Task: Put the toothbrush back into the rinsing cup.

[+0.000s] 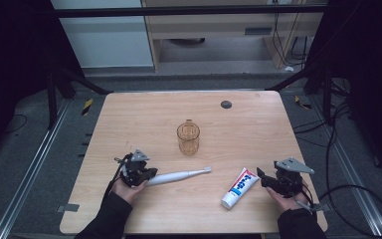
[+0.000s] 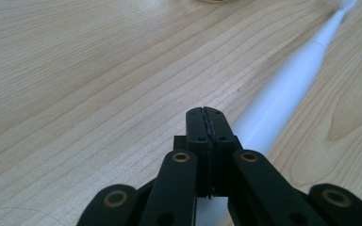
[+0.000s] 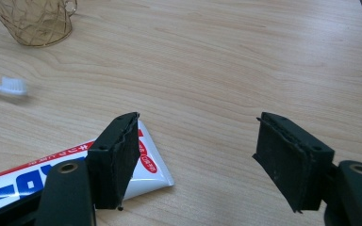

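A smooth white toothbrush (image 1: pixel 179 176) lies on the wood-grain bench (image 1: pixel 144 114), just beside the pressed-together left hand-held gripper (image 1: pixel 151 173). The right hand-held gripper (image 1: pixel 259 177) stands spread, empty, beside the toothbrush's neighbour, a flat-ended toothpaste tube (image 1: pixel 239 187).

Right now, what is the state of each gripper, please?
Left gripper: closed, jaws pressed together on nothing, beside the white toothbrush.
Right gripper: open, holding nothing; the toothpaste tube lies under its left jaw.

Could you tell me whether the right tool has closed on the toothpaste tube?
No, the right tool stands wide open, with the toothpaste tube lying on the table beside its left jaw, not between the two.
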A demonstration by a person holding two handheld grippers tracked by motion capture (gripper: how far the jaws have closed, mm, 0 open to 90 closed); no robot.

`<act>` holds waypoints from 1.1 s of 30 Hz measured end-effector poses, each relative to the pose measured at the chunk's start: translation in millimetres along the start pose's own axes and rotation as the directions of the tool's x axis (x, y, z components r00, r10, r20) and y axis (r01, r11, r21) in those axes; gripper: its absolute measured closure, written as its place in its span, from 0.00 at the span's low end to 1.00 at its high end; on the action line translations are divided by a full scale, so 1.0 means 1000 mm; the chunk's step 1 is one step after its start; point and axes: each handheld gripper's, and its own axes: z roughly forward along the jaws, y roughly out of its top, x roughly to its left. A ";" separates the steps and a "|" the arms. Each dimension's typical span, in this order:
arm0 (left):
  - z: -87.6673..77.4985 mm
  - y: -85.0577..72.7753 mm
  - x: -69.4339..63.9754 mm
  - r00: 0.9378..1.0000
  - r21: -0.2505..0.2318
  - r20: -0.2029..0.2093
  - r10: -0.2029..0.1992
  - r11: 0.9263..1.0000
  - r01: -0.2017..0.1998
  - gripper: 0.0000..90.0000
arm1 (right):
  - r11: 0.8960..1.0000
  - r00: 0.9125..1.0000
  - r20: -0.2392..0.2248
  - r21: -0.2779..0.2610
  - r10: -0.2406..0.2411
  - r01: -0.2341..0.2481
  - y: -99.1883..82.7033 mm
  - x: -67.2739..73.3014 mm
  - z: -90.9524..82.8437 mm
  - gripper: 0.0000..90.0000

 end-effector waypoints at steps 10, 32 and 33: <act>0.000 -0.002 -0.004 1.000 0.006 0.011 0.011 1.000 -0.011 0.99 | 1.000 1.000 0.000 0.002 -0.002 0.002 0.000 0.000 0.000 0.34; -0.025 0.004 0.000 1.000 -0.084 0.029 0.011 0.996 -0.009 0.90 | 1.000 1.000 0.008 -0.009 0.004 -0.004 0.001 -0.002 -0.002 0.34; -0.026 0.006 -0.001 1.000 -0.092 0.025 0.016 0.996 -0.014 0.88 | 1.000 1.000 0.009 -0.010 0.004 -0.004 0.001 -0.002 -0.003 0.34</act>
